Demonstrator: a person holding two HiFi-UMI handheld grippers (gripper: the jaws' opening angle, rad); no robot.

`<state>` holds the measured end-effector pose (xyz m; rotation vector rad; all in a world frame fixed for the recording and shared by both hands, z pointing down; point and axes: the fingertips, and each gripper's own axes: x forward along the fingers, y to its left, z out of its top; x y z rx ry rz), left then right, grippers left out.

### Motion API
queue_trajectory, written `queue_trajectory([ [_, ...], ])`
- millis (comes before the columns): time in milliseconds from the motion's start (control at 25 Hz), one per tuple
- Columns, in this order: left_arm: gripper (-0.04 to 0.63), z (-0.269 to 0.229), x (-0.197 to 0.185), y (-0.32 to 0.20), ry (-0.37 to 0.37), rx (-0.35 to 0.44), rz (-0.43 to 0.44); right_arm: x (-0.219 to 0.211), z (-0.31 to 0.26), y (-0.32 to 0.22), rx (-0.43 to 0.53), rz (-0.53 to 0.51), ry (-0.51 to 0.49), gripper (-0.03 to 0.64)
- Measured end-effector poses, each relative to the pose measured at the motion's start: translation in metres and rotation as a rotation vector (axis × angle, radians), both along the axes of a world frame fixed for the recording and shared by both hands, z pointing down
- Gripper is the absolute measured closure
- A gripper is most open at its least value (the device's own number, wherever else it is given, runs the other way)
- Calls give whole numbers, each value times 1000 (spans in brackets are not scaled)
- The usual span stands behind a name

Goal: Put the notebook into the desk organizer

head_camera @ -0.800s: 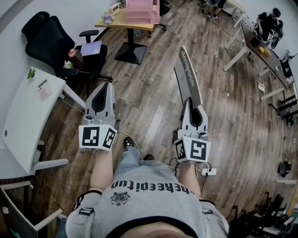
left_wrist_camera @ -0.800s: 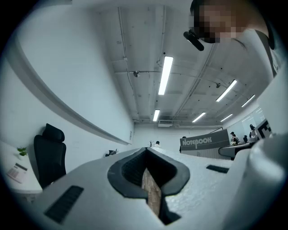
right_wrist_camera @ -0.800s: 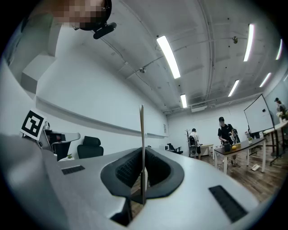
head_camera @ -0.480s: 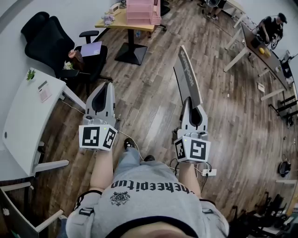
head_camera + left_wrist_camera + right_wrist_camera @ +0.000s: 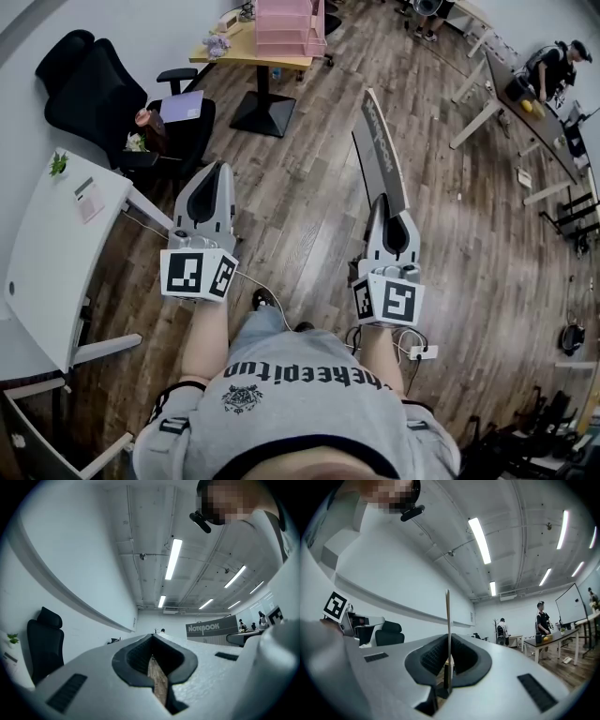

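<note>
- Your left tongs (image 5: pixel 217 171) are pressed together, held out over the wooden floor (image 5: pixel 300 225).
- The pink desk organizer (image 5: pixel 286 23) stands on the far bench (image 5: pixel 240 52), well apart from both tongs. Its contents can't be made out.
- Your right tongs (image 5: pixel 379 202) pinch the grey notebook (image 5: pixel 379 145) by its lower edge. It sticks forward, edge-up, over the floor.

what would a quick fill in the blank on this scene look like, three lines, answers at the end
1. The gripper shut on the notebook is the person's ____ one.
2. The left gripper, fingers together, holds ____.
3. The desk organizer on the far table is ____ in colour.

Missing words: right; nothing; pink
</note>
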<state>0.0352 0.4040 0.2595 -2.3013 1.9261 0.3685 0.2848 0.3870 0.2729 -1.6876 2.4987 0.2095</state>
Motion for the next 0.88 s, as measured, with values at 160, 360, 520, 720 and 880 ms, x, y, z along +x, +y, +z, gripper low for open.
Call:
queue_trajectory([
  [160, 592, -2, -15, -23, -7, 9, 15, -17, -1, -22, 5, -6, -23, 607],
  [360, 592, -6, -36, -45, -14, 27, 34, -40, 4, -45, 20, 36, 6, 607],
  [520, 592, -6, -52, -65, -21, 36, 58, -57, 8, -65, 6, 57, -22, 607],
  [720, 592, -1, -67, -82, -21, 27, 73, -73, 15, -79, -12, 66, -26, 607],
  [880, 592, 3, -75, -105, -16, 23, 83, -82, 20, -97, -29, 66, -18, 607],
])
